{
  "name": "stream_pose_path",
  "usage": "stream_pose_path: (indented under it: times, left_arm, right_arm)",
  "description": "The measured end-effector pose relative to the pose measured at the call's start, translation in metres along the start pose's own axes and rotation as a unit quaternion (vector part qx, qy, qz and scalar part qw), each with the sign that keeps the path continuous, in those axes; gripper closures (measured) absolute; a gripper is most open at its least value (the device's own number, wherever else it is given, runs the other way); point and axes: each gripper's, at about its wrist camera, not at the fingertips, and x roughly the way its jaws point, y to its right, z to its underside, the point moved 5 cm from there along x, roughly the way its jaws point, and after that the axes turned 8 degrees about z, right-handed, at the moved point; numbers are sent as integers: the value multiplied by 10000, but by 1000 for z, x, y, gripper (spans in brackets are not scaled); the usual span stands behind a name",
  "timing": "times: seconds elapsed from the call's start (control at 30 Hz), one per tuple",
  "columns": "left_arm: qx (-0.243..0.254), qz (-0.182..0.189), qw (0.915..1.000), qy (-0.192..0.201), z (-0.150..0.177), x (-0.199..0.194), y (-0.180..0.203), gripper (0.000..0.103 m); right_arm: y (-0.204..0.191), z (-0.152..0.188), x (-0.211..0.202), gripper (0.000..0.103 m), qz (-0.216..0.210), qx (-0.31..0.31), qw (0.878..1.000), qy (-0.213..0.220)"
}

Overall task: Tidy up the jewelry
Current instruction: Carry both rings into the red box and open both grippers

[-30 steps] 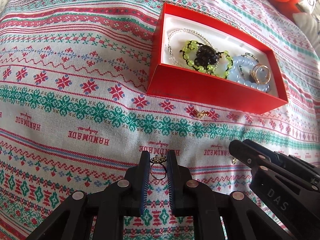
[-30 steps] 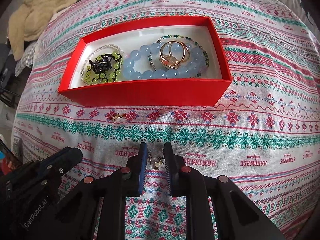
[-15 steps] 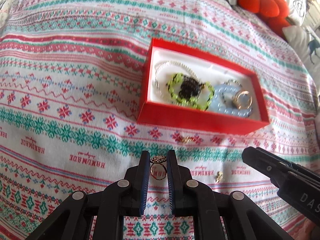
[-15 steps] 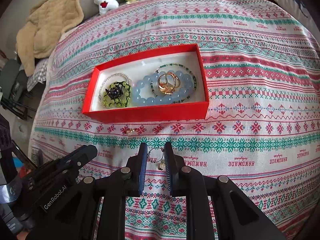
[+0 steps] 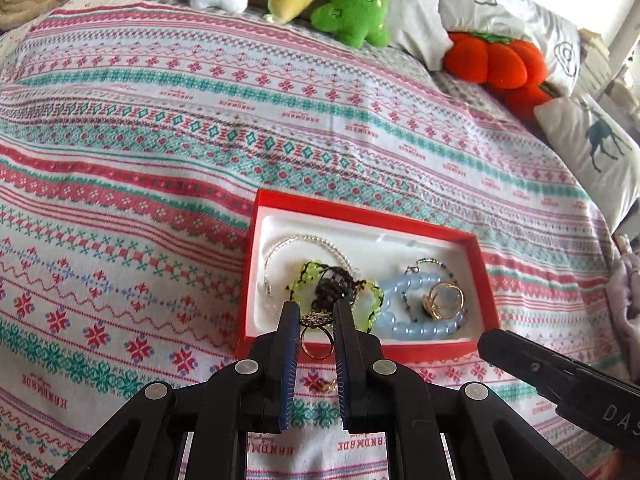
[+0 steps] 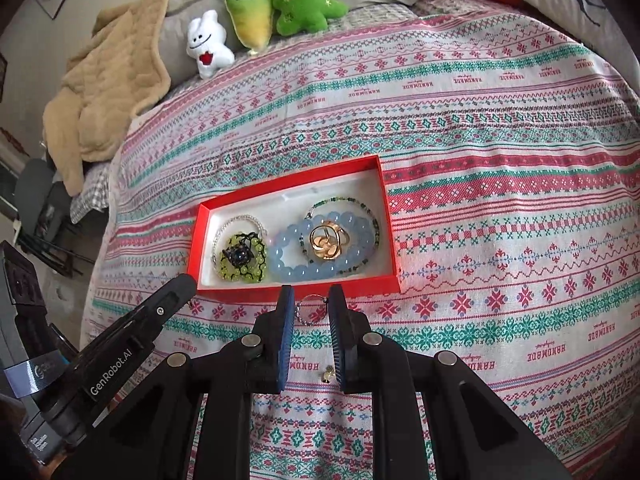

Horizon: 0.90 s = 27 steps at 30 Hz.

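Note:
My left gripper (image 5: 316, 320) is shut on a gold ring with a dark studded top (image 5: 316, 340), held above the patterned bedspread just in front of the red box (image 5: 360, 211). My right gripper (image 6: 310, 304) is shut on a thin silver hoop with a short ball chain (image 6: 310, 309), also just before the red box (image 6: 288, 188). The box holds a silver chain, a green bead bracelet (image 6: 240, 260), a blue bead bracelet (image 6: 288, 264) and gold rings (image 6: 328, 240). A small gold piece (image 6: 329, 374) lies on the cloth below the right fingers.
Another small gold piece (image 5: 328, 386) lies on the bedspread under the left fingers. Plush toys (image 5: 348, 12), an orange plush (image 5: 496, 60) and pillows (image 5: 592, 148) line the far edge of the bed. A beige blanket (image 6: 104, 92) is heaped at the far left.
Both grippers have risen from the bedspread with their pieces still gripped. The views have tipped up, so the box looks smaller and the plush toys have come into sight.

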Motion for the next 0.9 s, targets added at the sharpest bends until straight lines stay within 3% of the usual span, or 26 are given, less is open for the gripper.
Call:
stream_pose_path:
  times: [0.4,0.9]
  left_arm:
    - [312,-344,9980,440,-19,18,1,92]
    - [418,-566,9970,310,-17,39,-1,90]
  right_arm:
    - [7,-27,15,85,-323,189,9989,290]
    - [-16,-38,40,84,-584,-214,9975,332]
